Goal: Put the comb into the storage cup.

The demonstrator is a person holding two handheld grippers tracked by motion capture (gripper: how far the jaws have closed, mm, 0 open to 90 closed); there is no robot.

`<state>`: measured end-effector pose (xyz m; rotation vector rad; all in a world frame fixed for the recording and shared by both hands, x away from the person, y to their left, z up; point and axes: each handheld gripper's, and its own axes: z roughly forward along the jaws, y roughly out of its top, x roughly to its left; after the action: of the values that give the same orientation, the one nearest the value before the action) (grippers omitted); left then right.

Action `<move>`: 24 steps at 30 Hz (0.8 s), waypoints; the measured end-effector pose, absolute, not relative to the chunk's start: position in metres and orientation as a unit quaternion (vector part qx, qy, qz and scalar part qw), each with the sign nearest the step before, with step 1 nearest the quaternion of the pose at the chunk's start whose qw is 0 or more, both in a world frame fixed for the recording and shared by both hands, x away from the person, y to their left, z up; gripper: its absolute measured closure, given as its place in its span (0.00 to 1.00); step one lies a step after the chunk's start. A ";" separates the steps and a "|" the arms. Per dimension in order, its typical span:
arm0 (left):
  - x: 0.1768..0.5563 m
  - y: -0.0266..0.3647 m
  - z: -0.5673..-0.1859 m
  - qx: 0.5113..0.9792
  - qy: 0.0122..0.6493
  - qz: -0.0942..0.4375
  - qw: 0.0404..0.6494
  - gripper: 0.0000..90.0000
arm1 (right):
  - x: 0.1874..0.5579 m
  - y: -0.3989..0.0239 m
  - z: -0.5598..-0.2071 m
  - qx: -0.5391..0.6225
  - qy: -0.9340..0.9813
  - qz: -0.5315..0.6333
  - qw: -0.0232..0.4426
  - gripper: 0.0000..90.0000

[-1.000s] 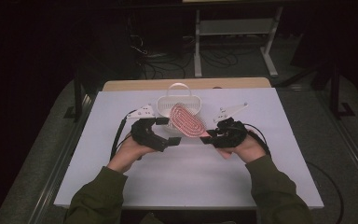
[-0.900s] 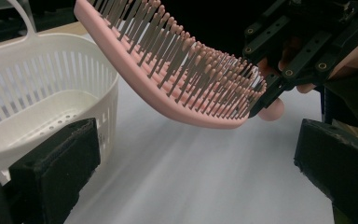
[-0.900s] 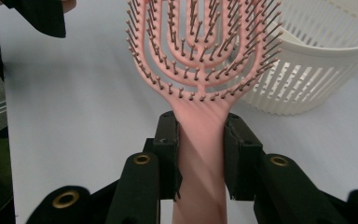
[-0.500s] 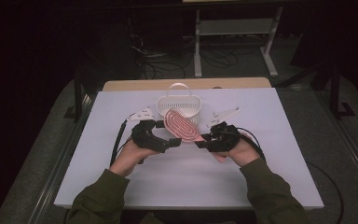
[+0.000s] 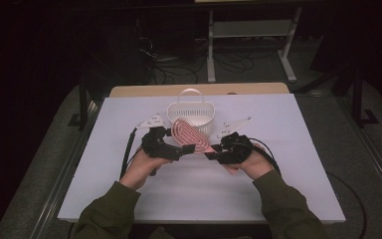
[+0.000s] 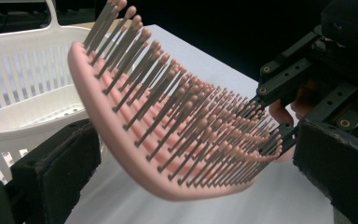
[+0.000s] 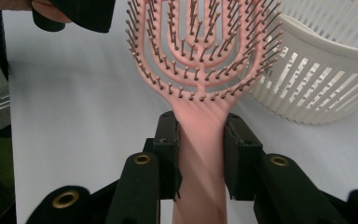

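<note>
A pink hairbrush [image 5: 186, 133] with several rows of bristles hangs over the white table, just in front of a white slatted basket [image 5: 191, 110]. In the right gripper view, my right gripper [image 7: 200, 140] is shut on the brush's handle, both pads pressed against its sides, and the bristled head [image 7: 200, 56] rises above them. My left gripper [image 6: 191, 154] stands open with the brush head [image 6: 168, 140] between its jaws. The left pad sits close to the brush's back, and the right pad stands apart from the bristle tips. In the high view, the left gripper [image 5: 183, 148] and right gripper [image 5: 210, 151] face each other.
The basket [image 6: 23, 79] stands empty right behind the brush, with its handle up. The white board [image 5: 278, 199] lies on a wooden table with dark floor around it. Cables trail from both grippers across the board. A metal stand rises behind the table.
The brush head has tipped leftward and down toward the left gripper. My right gripper has shifted slightly left with it, while the left hand stayed put.
</note>
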<state>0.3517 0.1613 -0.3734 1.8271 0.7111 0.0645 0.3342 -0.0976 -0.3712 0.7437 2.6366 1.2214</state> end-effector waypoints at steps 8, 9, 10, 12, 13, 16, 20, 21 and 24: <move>0.351 0.160 -0.374 0.766 0.310 0.026 0.562 0.07 | 0.332 -0.094 -0.371 0.241 0.877 0.410 0.072 0.77; 0.351 0.160 -0.375 0.766 0.311 0.025 0.563 0.08 | 0.332 -0.094 -0.371 0.238 0.877 0.411 0.073 0.77; 0.351 0.160 -0.375 0.766 0.311 0.024 0.563 0.08 | 0.332 -0.094 -0.371 0.237 0.877 0.412 0.074 0.77; 0.351 0.160 -0.375 0.764 0.315 0.022 0.563 0.11 | 0.331 -0.093 -0.371 0.236 0.877 0.413 0.075 0.77; 0.351 0.160 -0.375 0.763 0.315 0.020 0.565 0.13 | 0.331 -0.093 -0.371 0.234 0.877 0.412 0.075 0.77; 0.351 0.161 -0.375 0.761 0.318 0.018 0.565 0.16 | 0.331 -0.092 -0.371 0.232 0.878 0.411 0.079 0.77; 0.352 0.163 -0.375 0.758 0.323 0.016 0.567 0.18 | 0.330 -0.092 -0.372 0.229 0.879 0.411 0.080 0.77; 0.352 0.163 -0.375 0.756 0.324 0.015 0.568 0.19 | 0.330 -0.091 -0.372 0.229 0.879 0.411 0.081 0.77; 0.352 0.163 -0.374 0.755 0.326 0.012 0.569 0.22 | 0.330 -0.090 -0.372 0.226 0.879 0.411 0.083 0.77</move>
<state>0.3518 0.1633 -0.3743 1.7726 0.7666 0.0273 0.3296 -0.0901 -0.3724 0.6760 2.6261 1.2260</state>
